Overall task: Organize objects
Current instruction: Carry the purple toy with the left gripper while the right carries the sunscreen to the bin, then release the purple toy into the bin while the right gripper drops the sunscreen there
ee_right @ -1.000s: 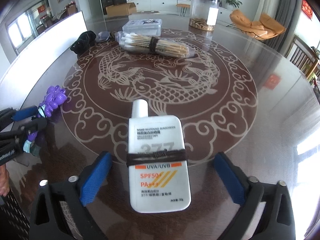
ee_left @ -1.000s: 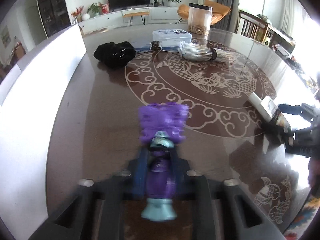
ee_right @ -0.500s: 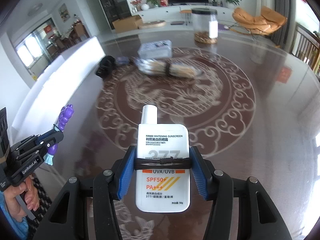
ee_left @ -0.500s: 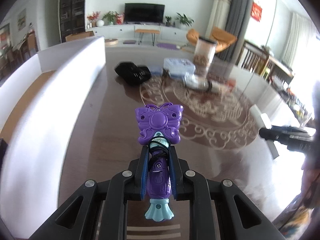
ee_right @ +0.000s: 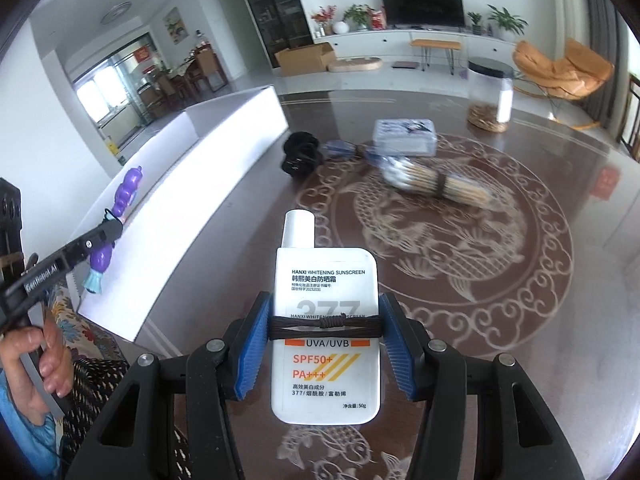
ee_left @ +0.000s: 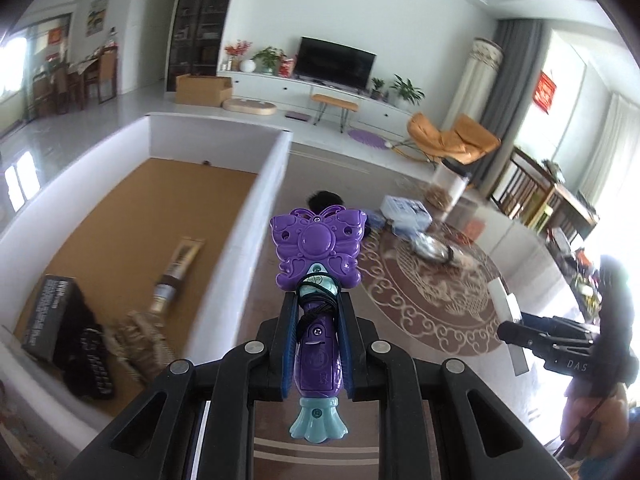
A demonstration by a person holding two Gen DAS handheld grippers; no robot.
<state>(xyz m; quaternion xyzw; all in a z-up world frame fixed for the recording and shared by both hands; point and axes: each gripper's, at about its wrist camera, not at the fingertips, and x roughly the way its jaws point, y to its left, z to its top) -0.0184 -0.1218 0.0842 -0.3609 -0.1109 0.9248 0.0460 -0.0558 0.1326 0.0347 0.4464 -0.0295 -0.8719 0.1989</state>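
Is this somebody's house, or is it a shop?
Most likely a home's living room. A television sits on a long white cabinet with potted plants, and an orange lounge chair stands nearby. The dark table has fish patterns.

Clamped in my right gripper [ee_right: 325,344], the white sunscreen bottle [ee_right: 325,332] reads "HANXI WHITENING SUNSCREEN", a grey "377", "UVA/UVB", then orange "SPF50+" and "PA+++", with "50g" at its bottom corner. Off to that gripper's left, I read "GenRobot.AI" along the left gripper [ee_right: 114,229].
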